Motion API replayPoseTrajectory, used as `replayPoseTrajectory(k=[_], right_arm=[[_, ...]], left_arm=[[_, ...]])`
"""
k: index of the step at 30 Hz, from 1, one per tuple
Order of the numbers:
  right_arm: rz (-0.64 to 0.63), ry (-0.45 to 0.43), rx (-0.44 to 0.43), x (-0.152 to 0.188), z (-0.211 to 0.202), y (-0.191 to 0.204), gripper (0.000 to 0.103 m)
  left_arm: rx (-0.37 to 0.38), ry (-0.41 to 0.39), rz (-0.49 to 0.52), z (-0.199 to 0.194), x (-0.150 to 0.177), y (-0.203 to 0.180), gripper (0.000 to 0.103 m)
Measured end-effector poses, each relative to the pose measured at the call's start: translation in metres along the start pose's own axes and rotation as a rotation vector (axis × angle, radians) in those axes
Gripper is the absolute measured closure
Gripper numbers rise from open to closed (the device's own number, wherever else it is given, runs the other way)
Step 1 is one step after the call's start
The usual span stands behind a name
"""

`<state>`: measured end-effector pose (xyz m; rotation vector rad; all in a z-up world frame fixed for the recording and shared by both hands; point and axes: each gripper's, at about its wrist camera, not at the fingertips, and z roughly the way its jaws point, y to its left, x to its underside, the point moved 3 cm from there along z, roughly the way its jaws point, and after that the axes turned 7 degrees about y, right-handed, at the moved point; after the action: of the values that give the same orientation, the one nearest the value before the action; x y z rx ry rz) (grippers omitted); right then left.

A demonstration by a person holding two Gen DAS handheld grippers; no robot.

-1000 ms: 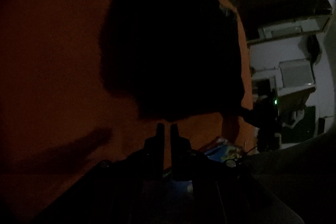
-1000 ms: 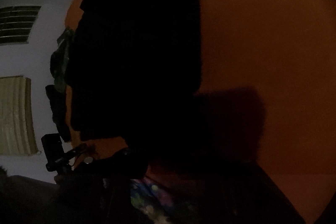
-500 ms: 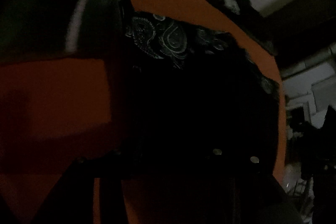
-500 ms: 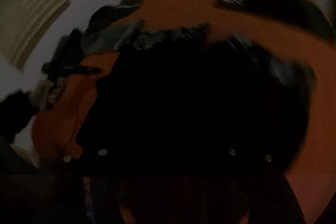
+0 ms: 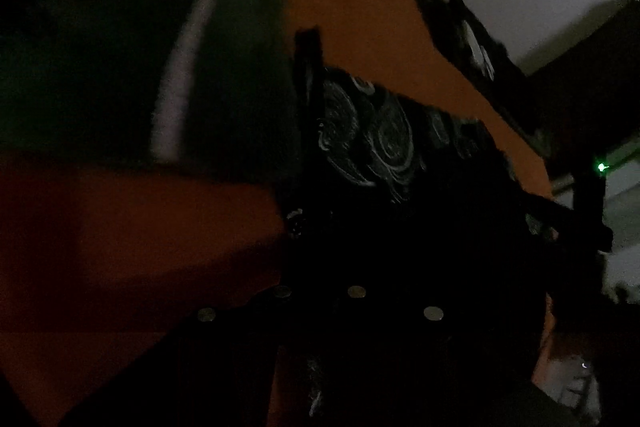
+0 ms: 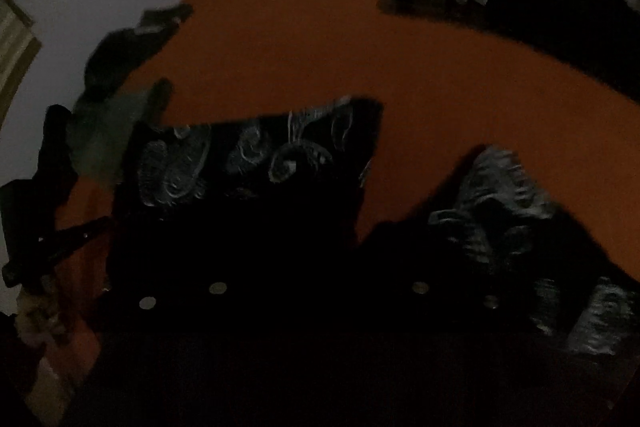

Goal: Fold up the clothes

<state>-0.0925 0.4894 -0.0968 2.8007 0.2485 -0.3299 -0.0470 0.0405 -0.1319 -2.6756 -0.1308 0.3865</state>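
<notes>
Cloth: soft black paisley-printed garment [image 6: 248,163] rumpled on the flat orange sheet [image 6: 320,47].
Change: plain dark cloth filled my view a second ago.
Jaws: my left gripper pinched closed; right gripper closing, fingers lost in dark.

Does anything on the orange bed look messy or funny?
Yes. A heap of dark clothes is bunched at the edge of the orange bed, unfolded. The black patterned cloth lies flatter. It's very dark, so details are hard to see.

Black garment [image 6: 256,163] with pale paisley swirls, spread flat on the orange surface [image 6: 320,39].
</notes>
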Motion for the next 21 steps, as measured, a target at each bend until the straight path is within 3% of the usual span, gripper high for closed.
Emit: replayPoseTrajectory(k=[1,4,7,9,10,12,13,14,15,17,19,20,21], right_arm=[[-0.02,-0.019,0.009,-0.001,0.0,0.003,0.102],[-0.004,-0.114,-0.009,0.0,-0.016,0.002,0.102],[0.014,-0.151,0.012,-0.002,-0.019,-0.007,0.101],[0.003,-0.096,0.049,-0.001,-0.011,-0.009,0.097],[0.004,-0.085,0.054,0.0,-0.009,-0.01,0.092],[0.02,-0.076,0.044,0.003,-0.01,-0.015,0.075],[0.036,-0.081,0.023,0.005,-0.012,-0.018,0.061],[0.051,-0.088,0.002,0.006,-0.012,-0.022,0.054],[0.062,-0.09,-0.019,0.007,-0.012,-0.024,0.054],[0.073,-0.092,-0.047,0.008,-0.012,-0.027,0.054],[0.07,-0.096,-0.048,0.008,-0.011,-0.027,0.055],[0.068,-0.099,-0.042,0.008,-0.01,-0.026,0.058],[0.066,-0.108,-0.036,0.008,-0.012,-0.026,0.06]], left_arm=[[-0.017,-0.014,0.032,0.004,0.0,-0.006,0.102],[-0.069,-0.061,0.116,0.013,-0.001,-0.022,0.103],[-0.081,-0.161,-0.005,-0.013,-0.007,-0.006,0.103],[-0.069,-0.202,-0.099,-0.038,-0.006,0.007,0.103],[-0.028,-0.2,-0.088,-0.044,-0.006,0.006,0.102],[0.071,-0.09,0.005,-0.036,-0.01,-0.011,0.098],[0.1,-0.014,0.057,-0.028,-0.012,-0.021,0.093],[0.076,0.07,0.103,-0.016,-0.013,-0.031,0.083],[0.033,0.121,0.135,-0.004,-0.011,-0.037,0.078],[-0.073,0.175,0.169,0.018,-0.006,-0.04,0.078],[-0.094,0.123,0.148,0.024,-0.002,-0.035,0.087],[-0.104,0.063,0.131,0.015,-0.002,-0.032,0.103],[-0.114,0.002,0.114,0.006,-0.001,-0.029,0.103]])
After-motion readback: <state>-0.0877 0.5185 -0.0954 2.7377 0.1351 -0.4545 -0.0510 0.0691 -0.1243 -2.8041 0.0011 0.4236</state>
